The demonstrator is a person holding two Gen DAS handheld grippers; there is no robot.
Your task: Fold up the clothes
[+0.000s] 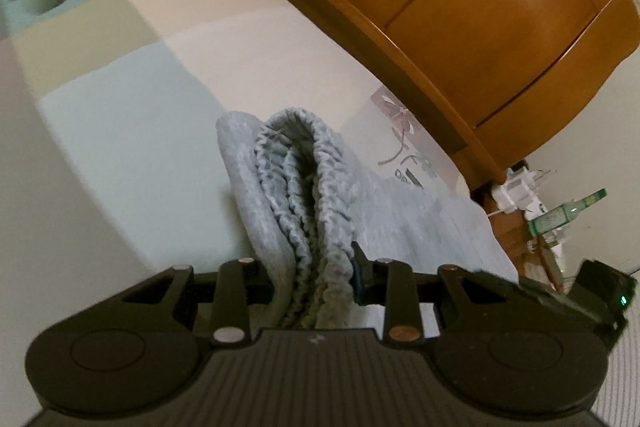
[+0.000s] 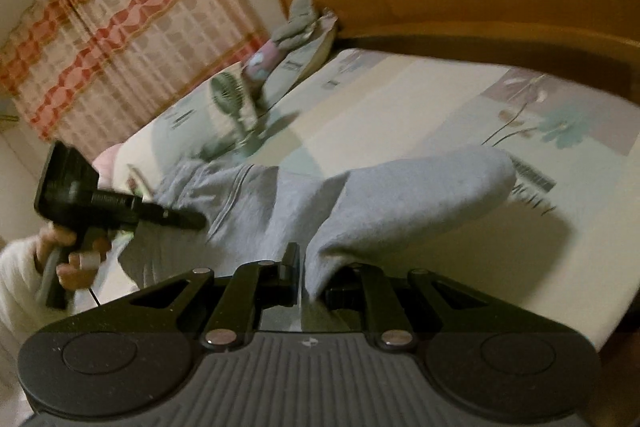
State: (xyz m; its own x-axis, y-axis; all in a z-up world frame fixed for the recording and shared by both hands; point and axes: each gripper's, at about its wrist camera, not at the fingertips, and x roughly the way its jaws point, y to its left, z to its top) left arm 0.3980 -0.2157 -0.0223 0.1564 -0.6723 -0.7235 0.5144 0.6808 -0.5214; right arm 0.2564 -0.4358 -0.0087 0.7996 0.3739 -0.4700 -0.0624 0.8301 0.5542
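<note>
A pale grey garment (image 2: 280,199), soft and thick like sweatpants or a sweatshirt, is stretched above a bed (image 1: 132,131) covered in a sheet of pastel squares and flower prints. Both claws hold it. The left claw (image 1: 316,267) is closed narrowly on a bunched, ribbed edge of the cloth (probably a waistband or cuff), which stands up in thick folds between its fingers. The right claw (image 2: 314,281) is pinched almost fully closed on another part of the same garment, and from it the fabric rises and drapes toward the far right, its rounded end hanging just over the sheet. In the right wrist view the left claw appears at the left, gripped by a person's hand (image 2: 68,259) in a pale sleeve, with the cloth running between the two claws. The pictures are blurred. The fold seems to be at an early or middle stage: the garment is lifted and gathered, not lying flat, and no finished neat fold shows; it has yet to be laid down, doubled over and smoothed. A wooden headboard (image 1: 460,7) stands along the far side of the bed, a small green fan (image 2: 230,95) sits on the sheet at the far left, and a red-and-cream curtain (image 2: 120,19) hangs beyond.
</note>
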